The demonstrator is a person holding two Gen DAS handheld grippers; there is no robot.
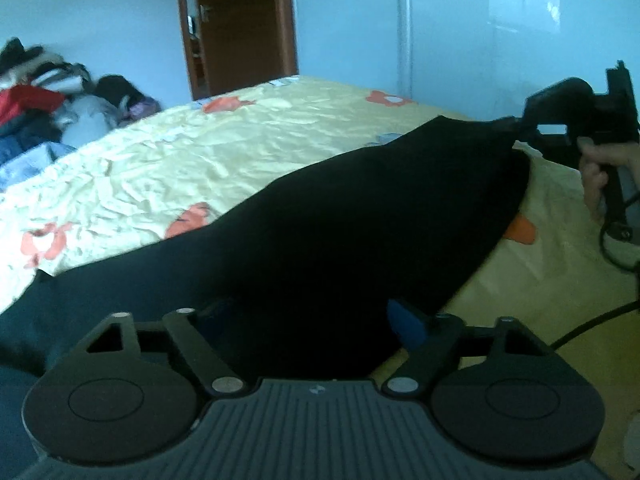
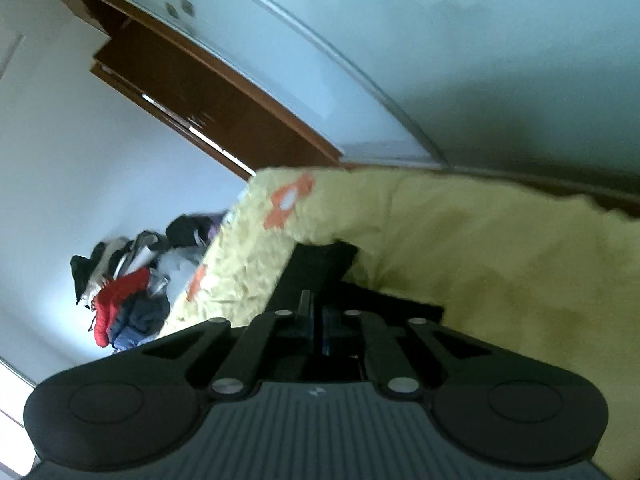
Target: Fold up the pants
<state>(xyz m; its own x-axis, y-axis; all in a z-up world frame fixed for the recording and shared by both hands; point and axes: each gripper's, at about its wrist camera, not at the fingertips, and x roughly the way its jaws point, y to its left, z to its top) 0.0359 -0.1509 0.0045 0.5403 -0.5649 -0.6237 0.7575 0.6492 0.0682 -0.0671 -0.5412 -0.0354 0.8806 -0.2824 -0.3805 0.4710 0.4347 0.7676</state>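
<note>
One pair of black pants (image 1: 360,216) lies on the bed (image 1: 160,160), which has a yellow cover with orange flowers. There are two hand-held grippers, one for each hand.

The left wrist view shows the pants almost whole. Their long axis goes from the lower left, near the camera, up to the far right. There the right hand-held gripper (image 1: 520,124) pinches the far end and lifts it a little above the cover; a hand (image 1: 596,176) holds its handle. The left hand-held gripper (image 1: 312,316) stands wide apart, with black cloth lying between its fingers, but I cannot see the pads pressing on it.

The right wrist view is tilted and shows only a small part of the pants (image 2: 320,264). The right hand-held gripper (image 2: 318,320) is clenched on this black cloth. In both views a pile of clothes (image 2: 124,292) lies beside the bed, near a brown door (image 1: 240,24).
</note>
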